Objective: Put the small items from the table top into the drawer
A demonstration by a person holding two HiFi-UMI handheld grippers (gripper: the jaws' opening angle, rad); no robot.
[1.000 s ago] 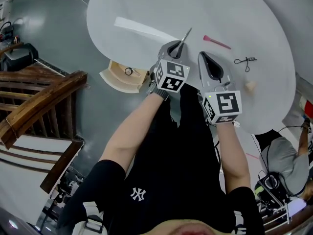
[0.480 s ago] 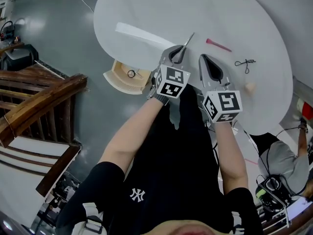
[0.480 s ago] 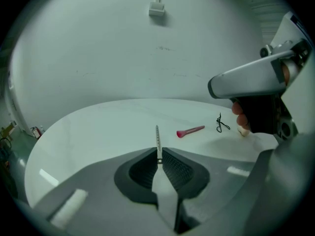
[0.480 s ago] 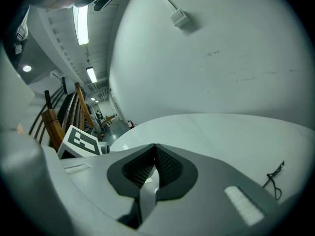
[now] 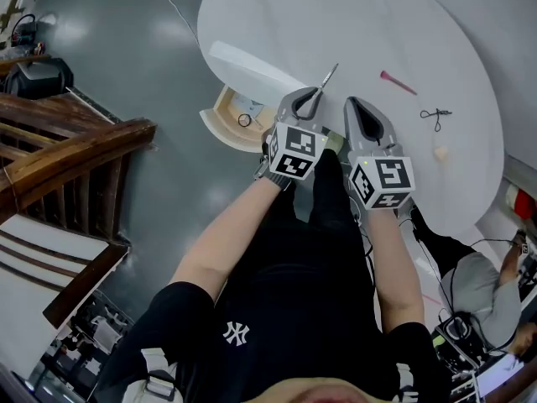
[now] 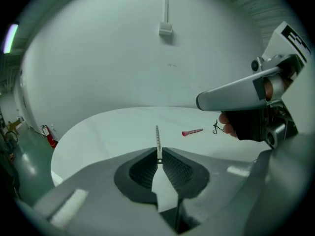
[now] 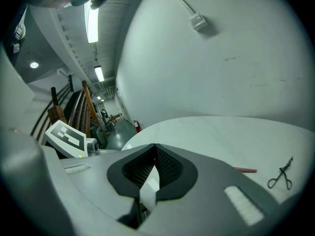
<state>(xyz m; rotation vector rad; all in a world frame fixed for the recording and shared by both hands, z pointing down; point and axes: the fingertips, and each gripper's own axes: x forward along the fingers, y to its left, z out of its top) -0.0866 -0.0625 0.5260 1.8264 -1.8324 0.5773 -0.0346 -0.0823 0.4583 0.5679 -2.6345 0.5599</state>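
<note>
Metal strip (image 6: pixel 157 140), thin and upright, stood pinched between the jaws of my left hand-held gripper (image 5: pixel 312 96), its free end poking out past the tips over the worktop (image 5: pixel 352 23). The jaws were clenched tight on its lower end.

The drawer (image 5: pixel 220 126) hung open at the worktop's rim, and the left hand-held gripper sat just beside the drawer, above the worktop's edge and not over the opening. A small dark ring (image 5: pixel 244 121) lay inside the drawer on its pale wooden floor.

My right hand-held gripper (image 5: pixel 351 104) hovered one step farther from the drawer, next to the left one. Its jaws were pressed together with nothing between them.

Three small items lay on the worktop, all well away from the drawer. The pink tee (image 5: pixel 398 81) was the nearest of them to the drawer. The black wire clip (image 5: pixel 436 114) lay beyond the tee. A beige lump (image 5: pixel 440 152) lay about as far from the drawer as the clip, by the worktop's edge; I could not tell what it was.

A long pale streak (image 5: pixel 252 61) ran across the worktop close behind the drawer.
</note>
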